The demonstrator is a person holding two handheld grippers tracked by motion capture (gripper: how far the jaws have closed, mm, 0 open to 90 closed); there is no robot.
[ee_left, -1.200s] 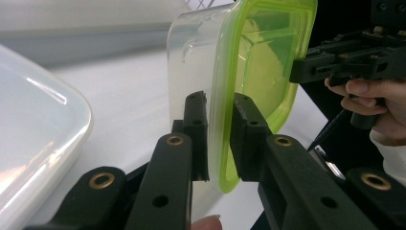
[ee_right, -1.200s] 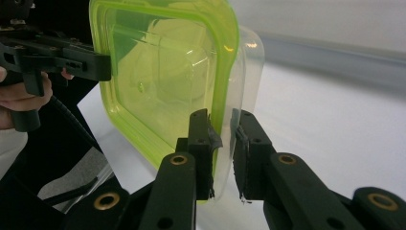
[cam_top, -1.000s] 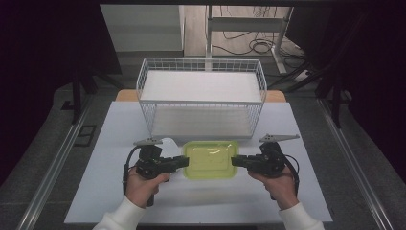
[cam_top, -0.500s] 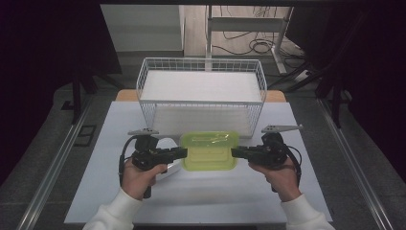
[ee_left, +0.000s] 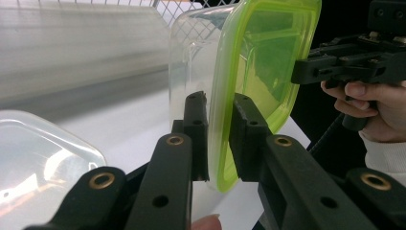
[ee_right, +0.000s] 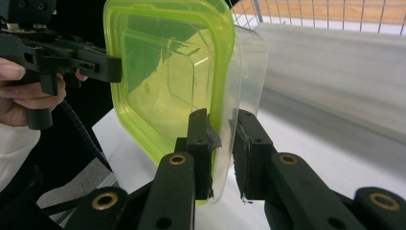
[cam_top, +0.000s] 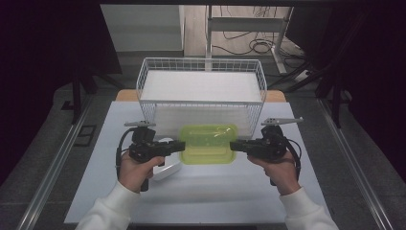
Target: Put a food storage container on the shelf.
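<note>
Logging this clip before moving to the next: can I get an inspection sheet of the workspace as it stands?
Surface: white table, bare in front.
Job's things: clear box with green lid, gripped at both ends, in front of the wire basket.
Clutter: second clear box beside the left hand.
Grippers: left hand-held gripper and right hand-held gripper each shut on the lid's rim.
Cables: black cable loops by the left hand; more on the floor behind.
Surroundings: dark room, metal frame legs behind.

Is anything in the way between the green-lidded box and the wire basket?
Only the wire basket's own front wall. The green-lidded box, gripped by the left gripper and right gripper, hangs just before it and probably must clear that rim.
</note>
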